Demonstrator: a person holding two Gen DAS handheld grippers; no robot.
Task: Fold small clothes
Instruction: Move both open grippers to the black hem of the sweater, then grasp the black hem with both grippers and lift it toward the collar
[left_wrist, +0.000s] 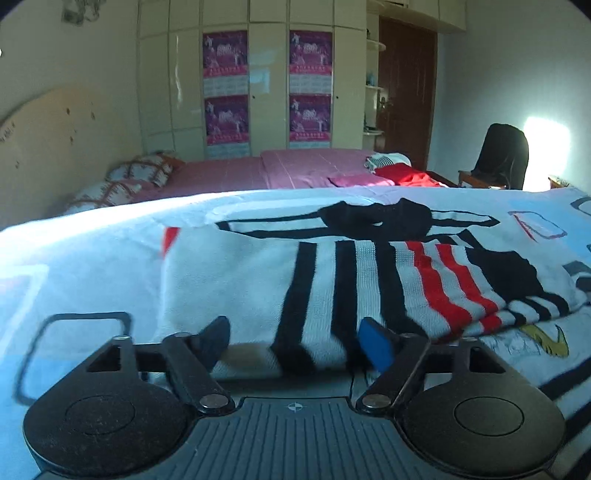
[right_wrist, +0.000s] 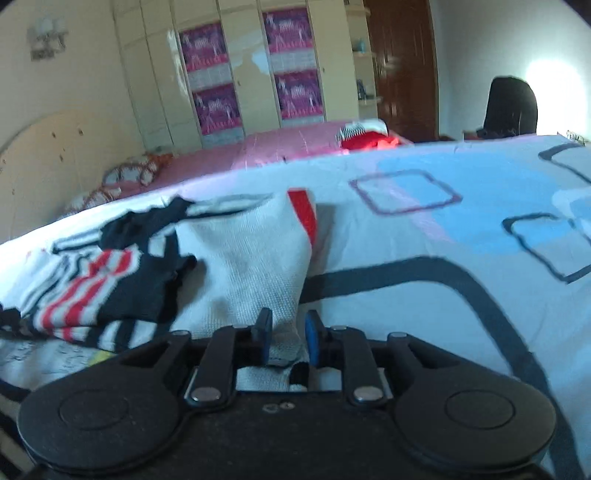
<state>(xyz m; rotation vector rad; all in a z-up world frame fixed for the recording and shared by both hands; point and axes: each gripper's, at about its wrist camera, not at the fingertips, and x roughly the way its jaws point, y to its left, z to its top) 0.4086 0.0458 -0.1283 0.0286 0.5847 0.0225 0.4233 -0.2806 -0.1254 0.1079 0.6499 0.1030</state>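
A white knit garment (left_wrist: 332, 280) with black and red stripes lies partly folded on a white and blue patterned bedspread (left_wrist: 81, 266). My left gripper (left_wrist: 295, 343) is open wide at the garment's near edge. The striped cloth lies between its fingers (left_wrist: 375, 347), and neither pad presses on it. In the right wrist view the same garment (right_wrist: 243, 254) lies to the left, with a plain white panel folded over. My right gripper (right_wrist: 288, 334) stands narrow at that panel's near corner, and the white cloth fills the gap between its pads.
The bedspread (right_wrist: 443, 295) stretches bare to the right of the garment. Behind it is a pink bed (left_wrist: 258, 170) with pillows (left_wrist: 140, 170) and red clothes (left_wrist: 406, 175). A wardrobe (left_wrist: 258, 81), a brown door (left_wrist: 406, 85) and a dark chair (left_wrist: 502, 155) line the far wall.
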